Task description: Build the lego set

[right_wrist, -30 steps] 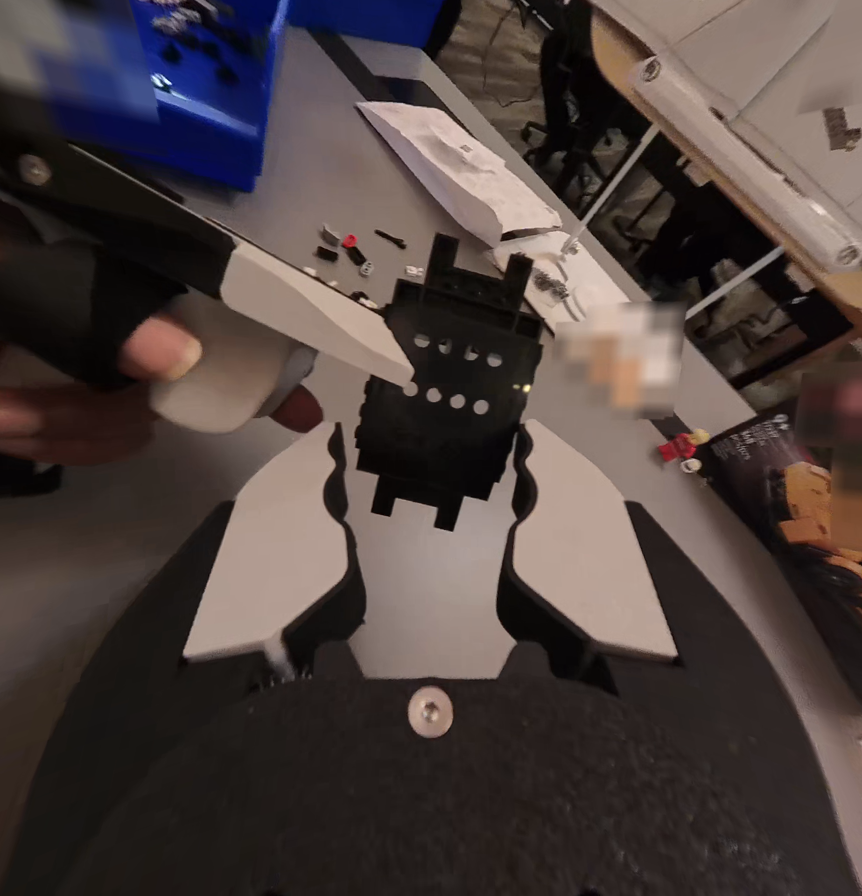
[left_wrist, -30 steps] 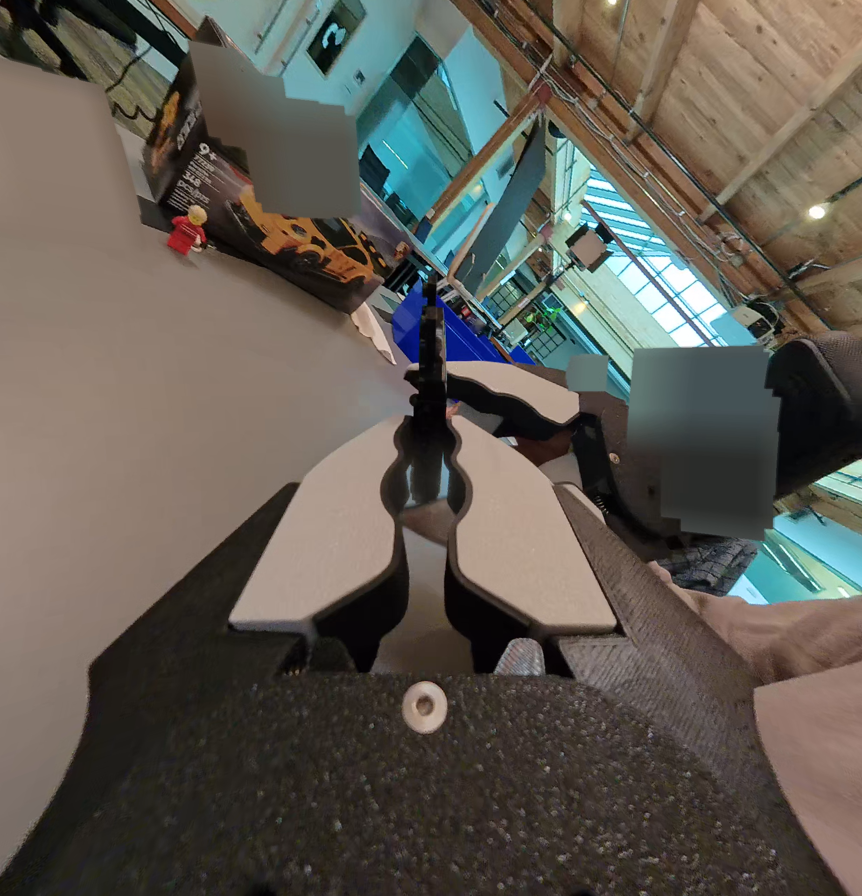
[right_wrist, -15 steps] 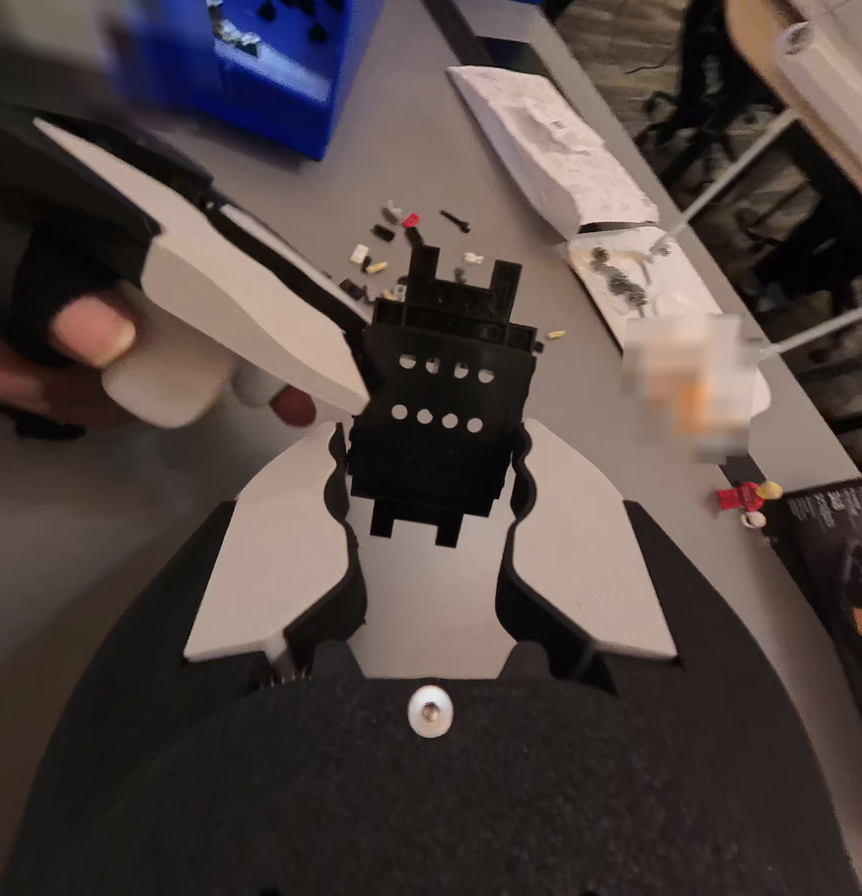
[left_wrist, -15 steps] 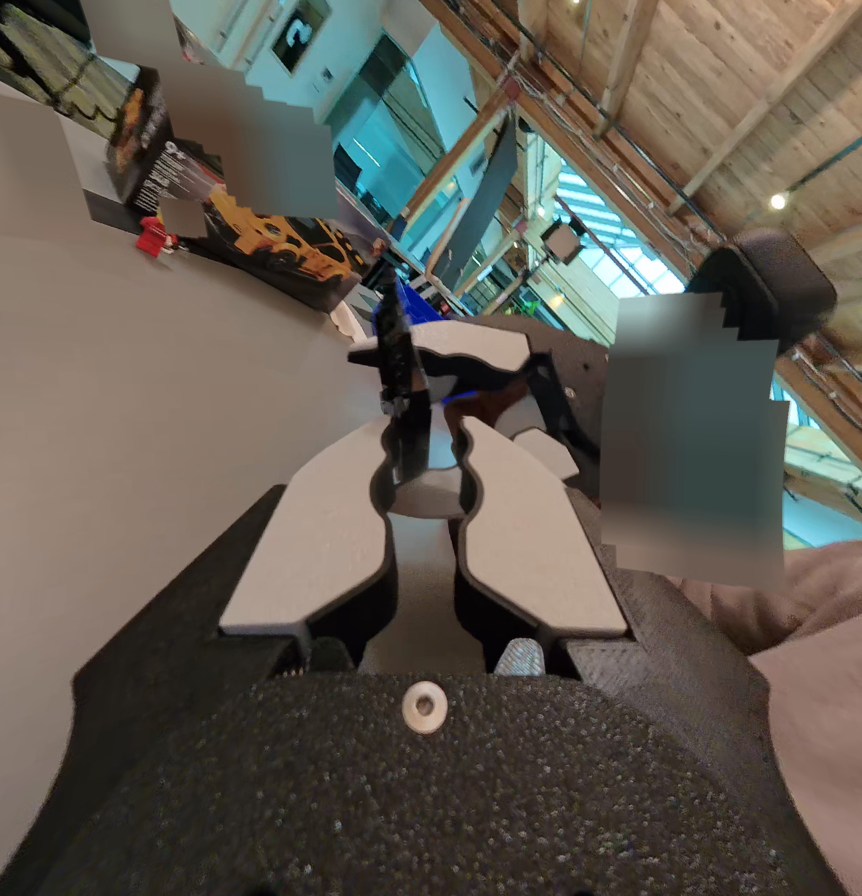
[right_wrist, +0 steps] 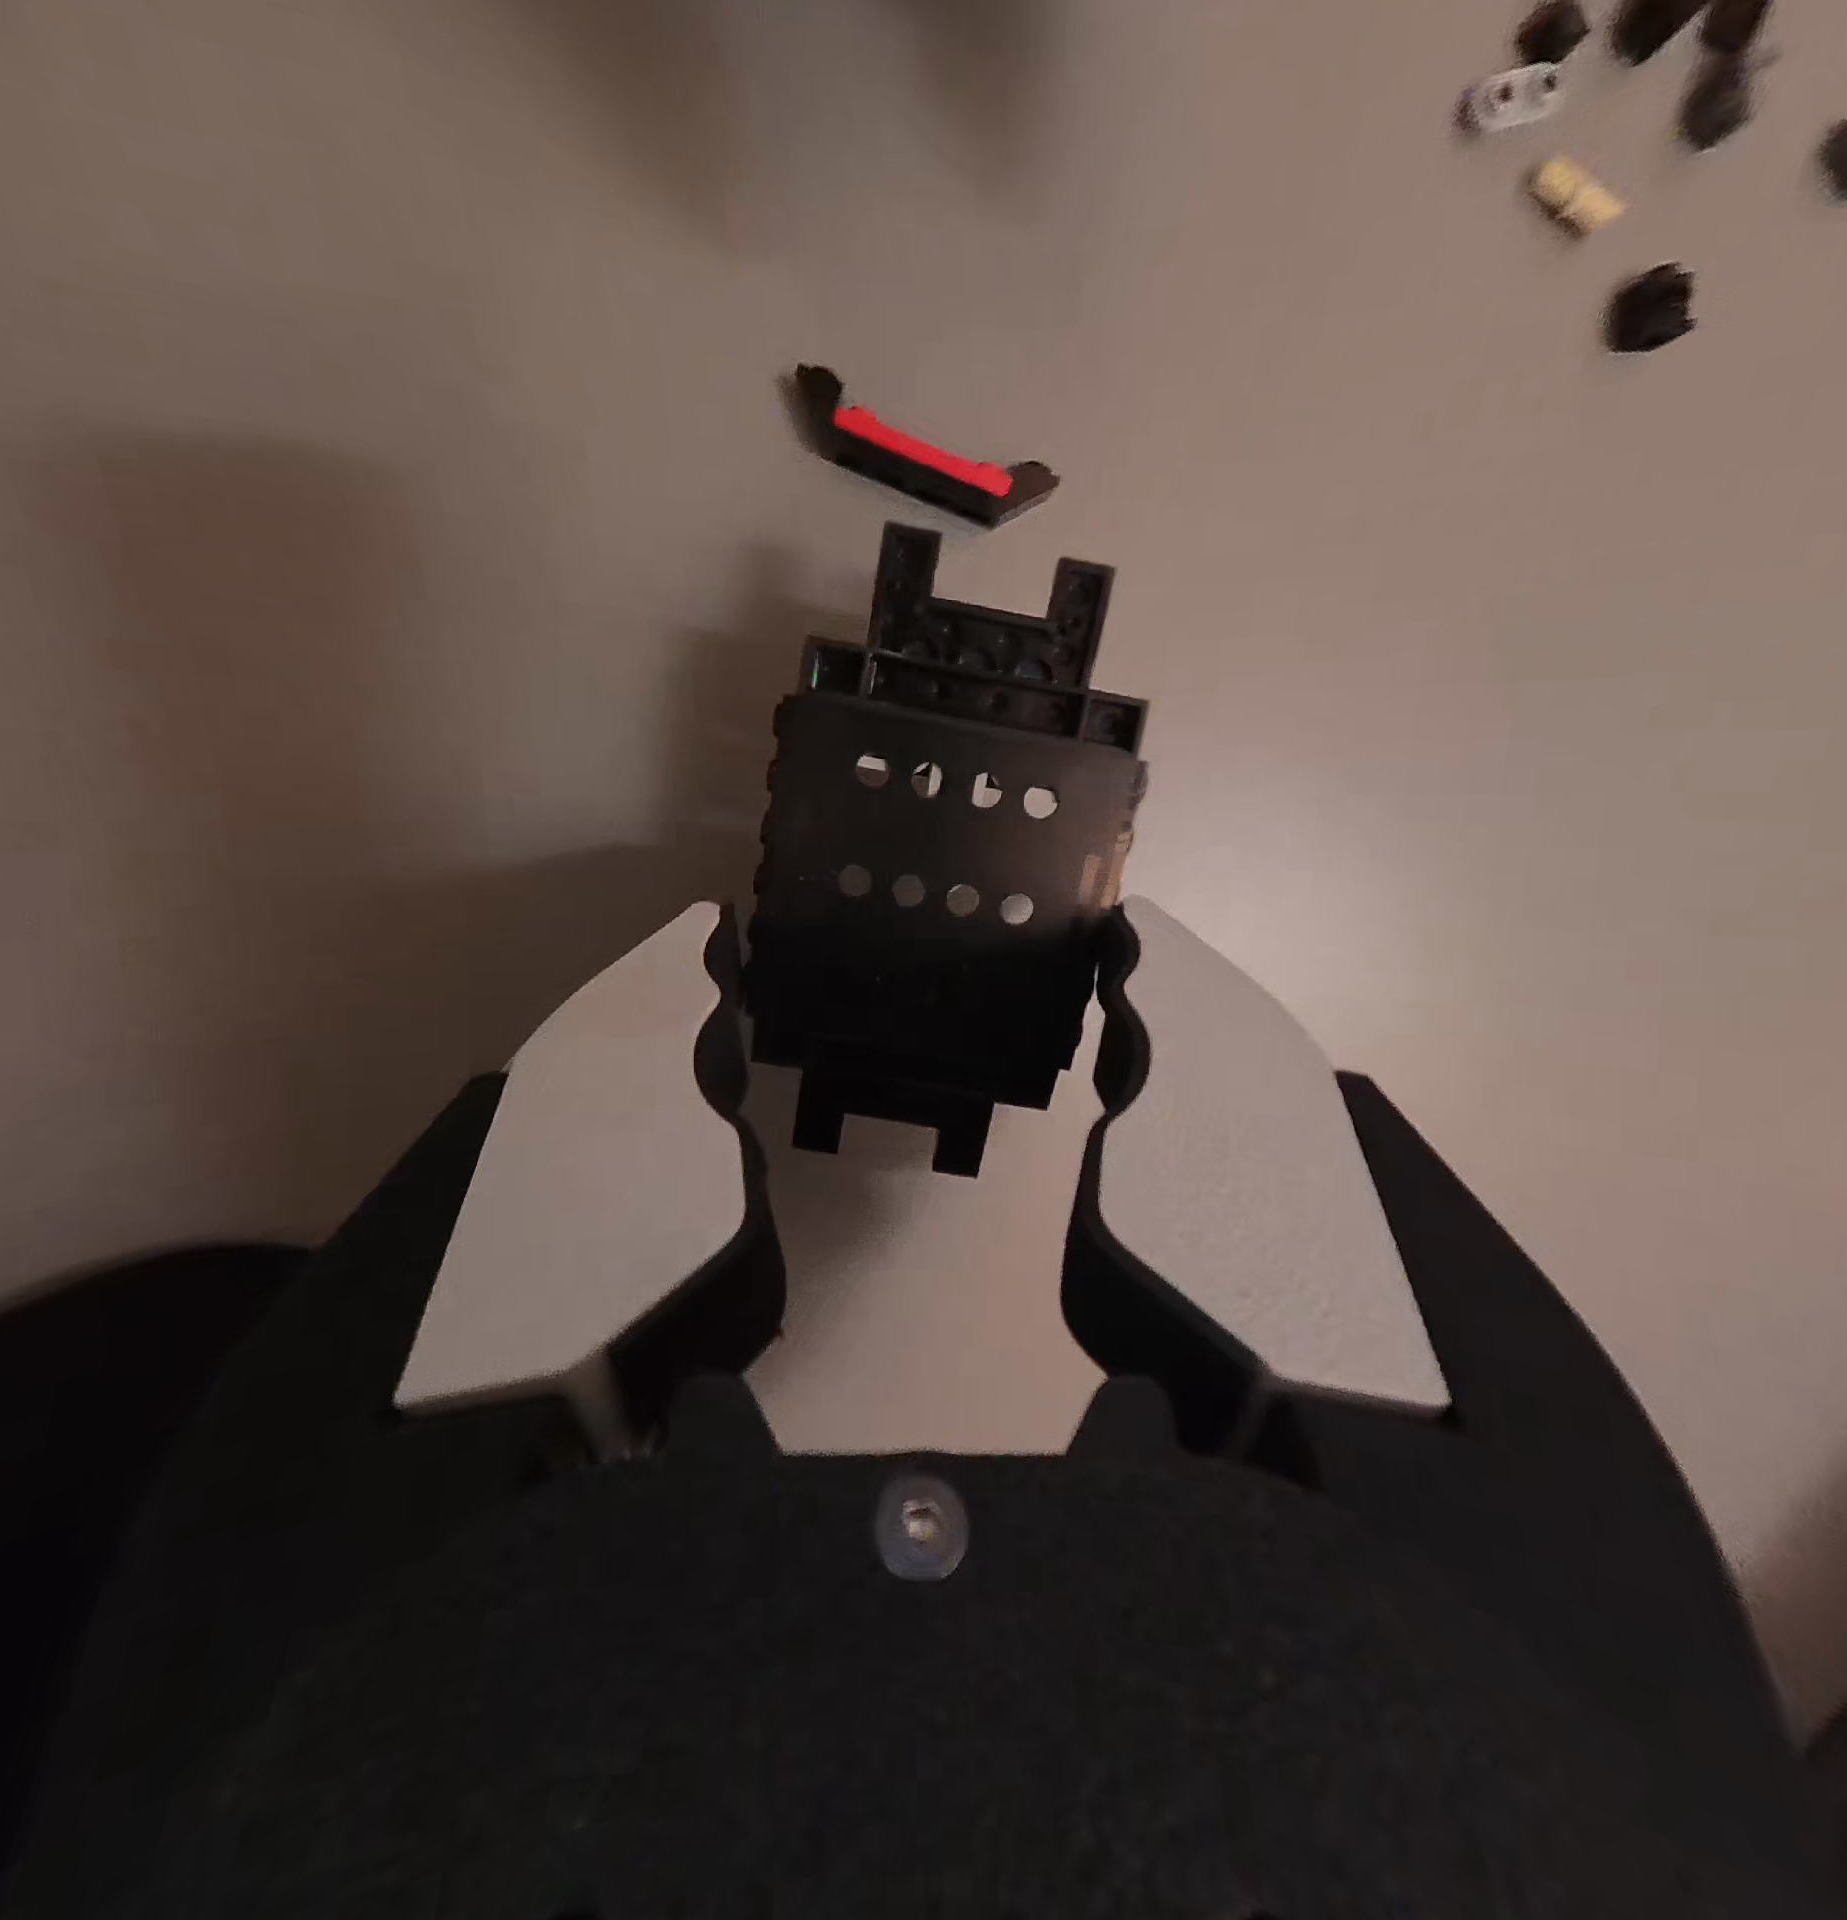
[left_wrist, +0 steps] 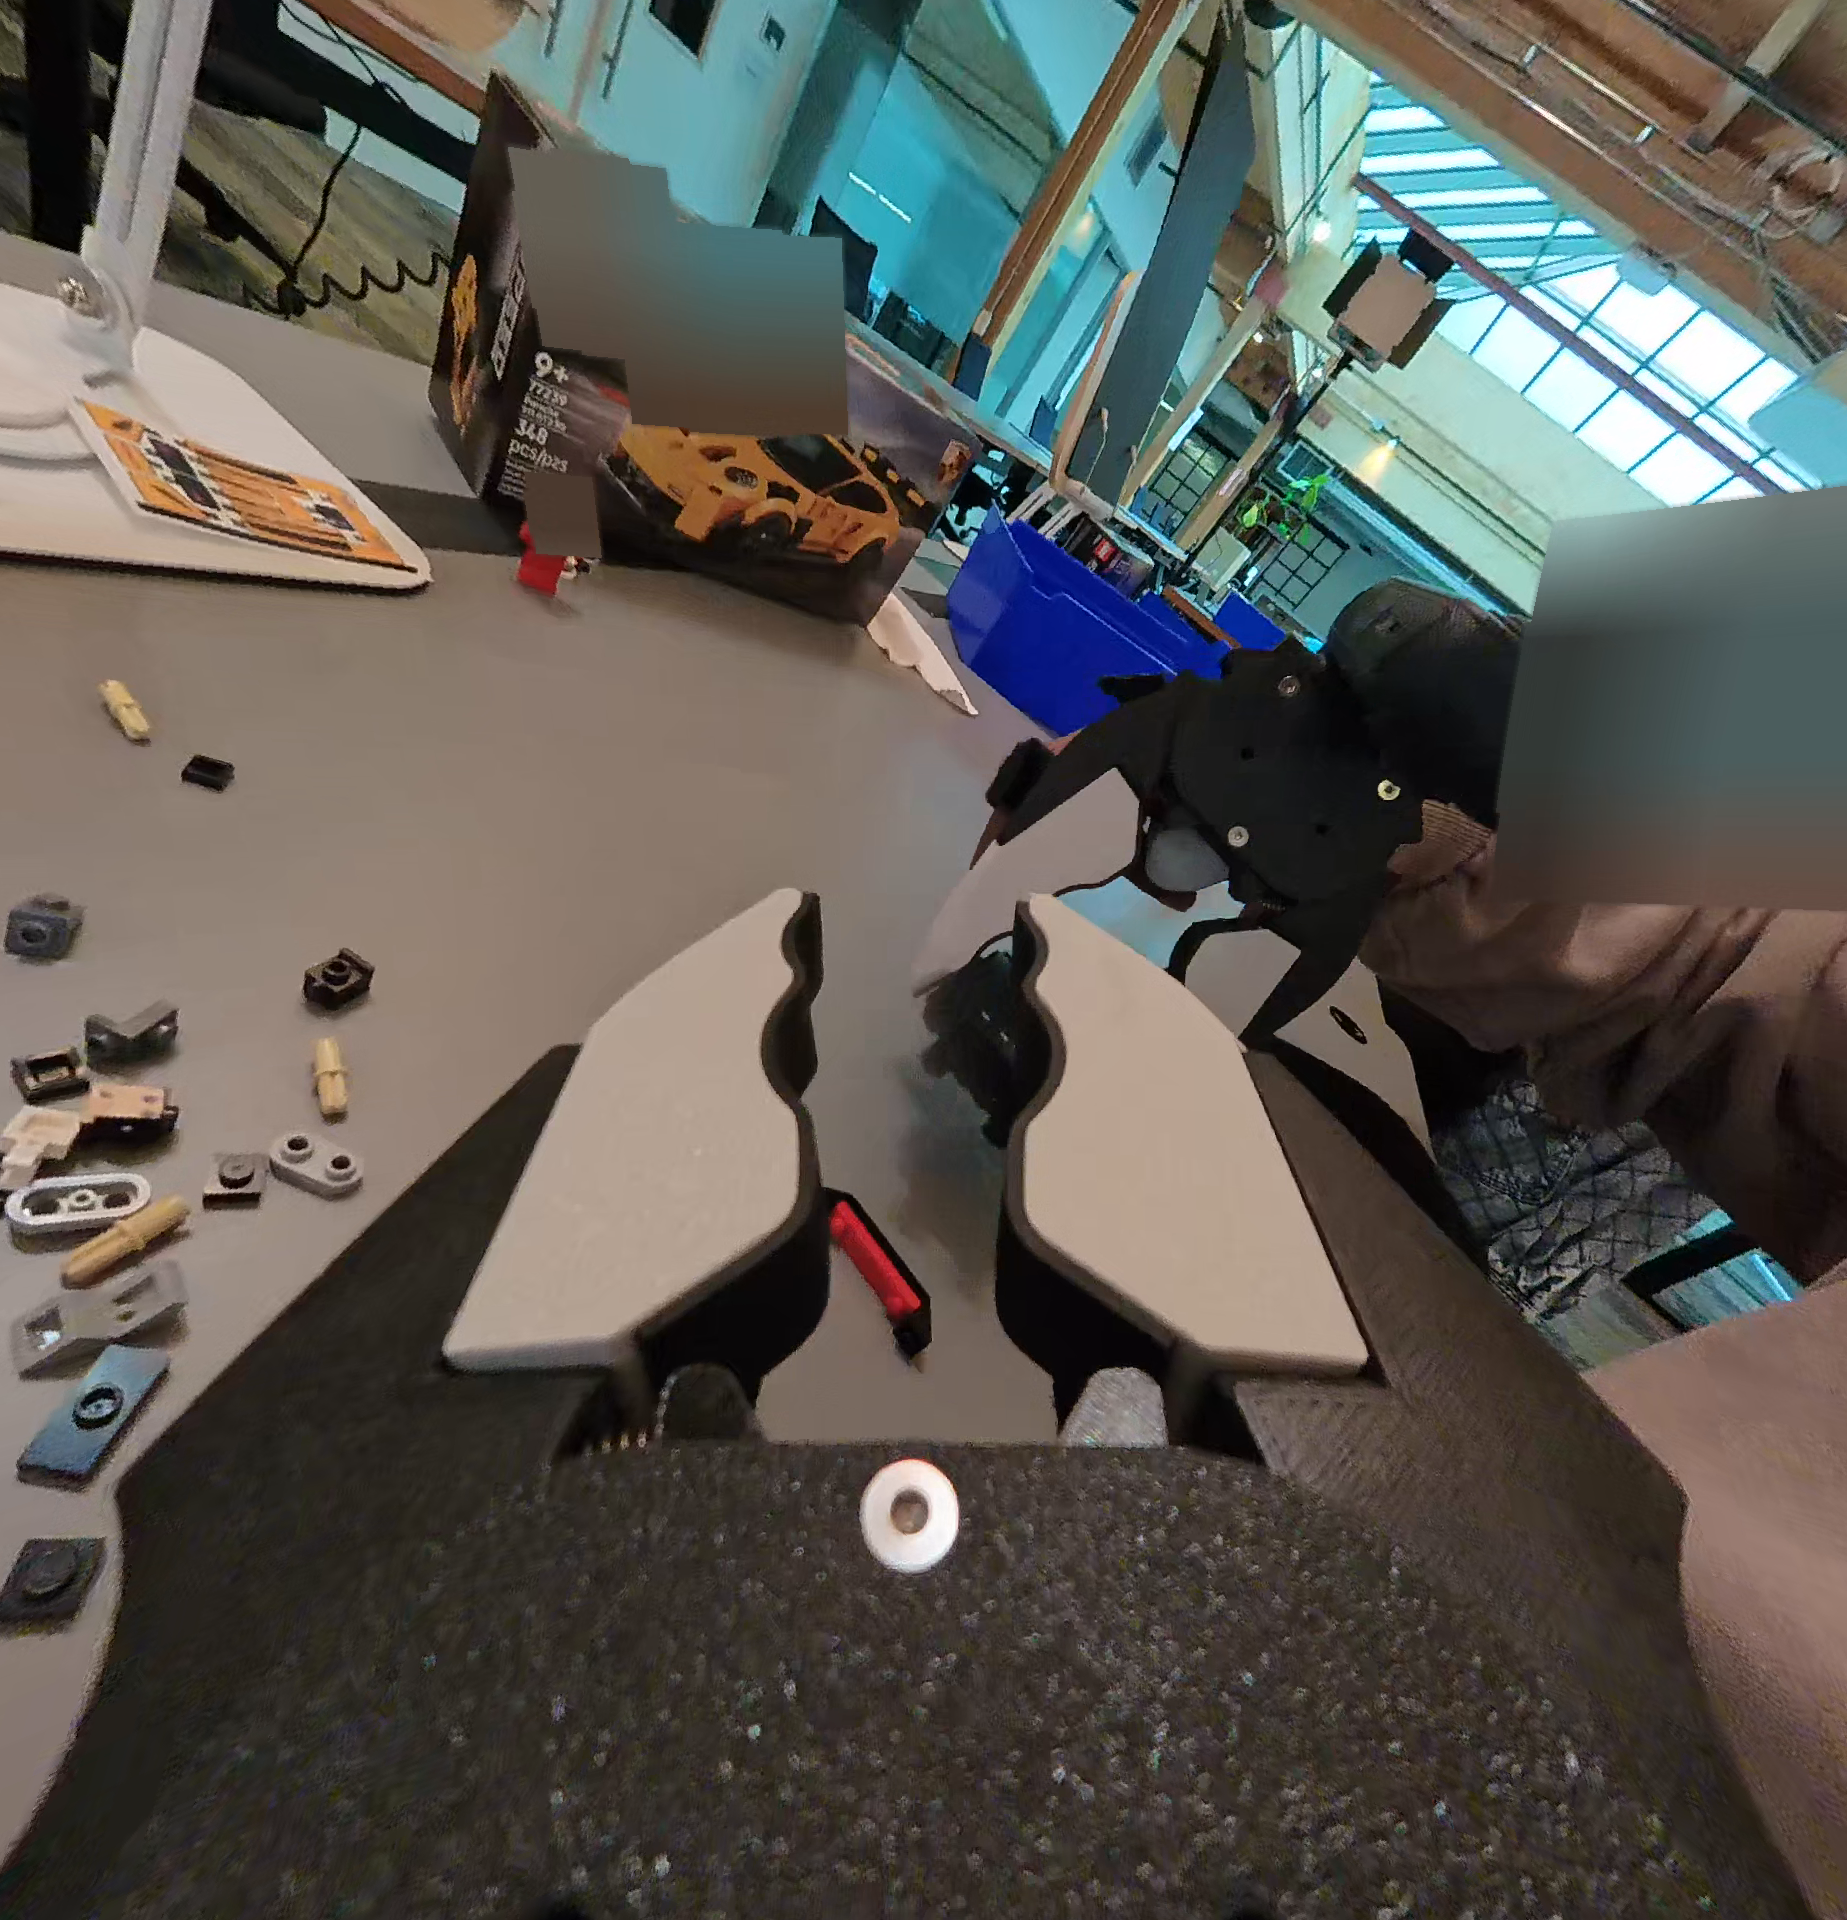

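Our right gripper (right_wrist: 919,935) is clamped on the black lego chassis (right_wrist: 950,862), both fingers pressed on its sides near the back end; the plate with two rows of round holes sticks out forward past the tips, forked end farthest away. Just ahead of that fork, not touching, lies a black-and-red strip piece (right_wrist: 924,449) on the grey table (right_wrist: 379,312). Blurry loose parts (right_wrist: 1646,307) sit far front-right of this claw.

Our left gripper (left_wrist: 917,925) has its fingers spread apart with nothing between them. The same black-and-red strip piece (left_wrist: 877,1273) lies on the table low between its fingers, near the palm. Loose small pieces (left_wrist: 316,1162) are scattered off to its left. Ahead-right we see the right gripper (left_wrist: 1002,914) with the dark chassis (left_wrist: 966,1023), partly hidden behind the left claw's right finger. Far ahead stand the set box (left_wrist: 690,488), a sticker sheet (left_wrist: 223,488) and a blue bin (left_wrist: 1044,623).
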Available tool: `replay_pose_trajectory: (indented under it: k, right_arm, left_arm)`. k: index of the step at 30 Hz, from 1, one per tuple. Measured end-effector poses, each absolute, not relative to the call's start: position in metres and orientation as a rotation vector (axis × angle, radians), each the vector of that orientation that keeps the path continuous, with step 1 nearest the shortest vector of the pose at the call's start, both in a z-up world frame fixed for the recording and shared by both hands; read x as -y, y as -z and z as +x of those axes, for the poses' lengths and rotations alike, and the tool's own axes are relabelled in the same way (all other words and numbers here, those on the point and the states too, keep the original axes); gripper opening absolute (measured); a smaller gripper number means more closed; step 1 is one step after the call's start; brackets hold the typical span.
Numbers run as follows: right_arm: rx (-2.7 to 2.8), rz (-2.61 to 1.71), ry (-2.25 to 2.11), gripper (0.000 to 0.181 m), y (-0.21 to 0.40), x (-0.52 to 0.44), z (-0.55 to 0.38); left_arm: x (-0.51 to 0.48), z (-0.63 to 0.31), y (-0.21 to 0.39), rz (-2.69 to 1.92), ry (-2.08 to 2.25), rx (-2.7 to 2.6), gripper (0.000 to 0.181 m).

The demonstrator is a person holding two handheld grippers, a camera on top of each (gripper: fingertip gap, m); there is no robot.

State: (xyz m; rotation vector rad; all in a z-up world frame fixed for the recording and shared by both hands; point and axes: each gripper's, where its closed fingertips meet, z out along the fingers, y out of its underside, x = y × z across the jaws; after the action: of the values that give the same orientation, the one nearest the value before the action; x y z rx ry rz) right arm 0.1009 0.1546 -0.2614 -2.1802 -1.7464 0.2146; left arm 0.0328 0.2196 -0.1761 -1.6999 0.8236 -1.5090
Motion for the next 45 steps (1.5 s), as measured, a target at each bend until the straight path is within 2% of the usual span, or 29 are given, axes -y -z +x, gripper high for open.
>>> replay_pose_trajectory:
  k: [13, 15, 18, 23, 31, 37, 45]
  right_arm:
    - [1.917, -2.166, -0.237, 0.067, 0.279, -0.156, 0.103]
    - [1.918, -2.163, -0.247, 0.072, 0.279, -0.156, 0.103]
    - [1.840, -2.177, -0.328, 0.075, 0.266, -0.157, 0.098]
    - [1.545, -2.145, -0.365, 0.067, 0.232, -0.168, 0.079]
    - [1.491, -2.167, -0.306, 0.067, 0.262, -0.171, 0.039]
    - [1.755, -2.054, -0.221, 0.046, 0.269, -0.176, 0.031]
    - [1.902, -2.046, -0.277, 0.037, 0.275, -0.179, 0.028]
  left_arm:
    - [-0.223, 0.034, 0.190, -1.744, 1.504, -0.851, 0.032]
    - [-0.224, 0.035, 0.191, -1.749, 1.502, -0.854, 0.032]
    - [-0.224, 0.034, 0.190, -1.751, 1.504, -0.855, 0.032]
    - [-0.227, 0.031, 0.187, -1.744, 1.483, -0.865, 0.031]
    - [-0.230, 0.027, 0.186, -1.753, 1.486, -0.883, 0.028]
    - [-0.237, 0.019, 0.192, -1.793, 1.423, -0.930, 0.023]
    - [-0.236, 0.013, 0.199, -1.841, 1.413, -1.026, 0.020]
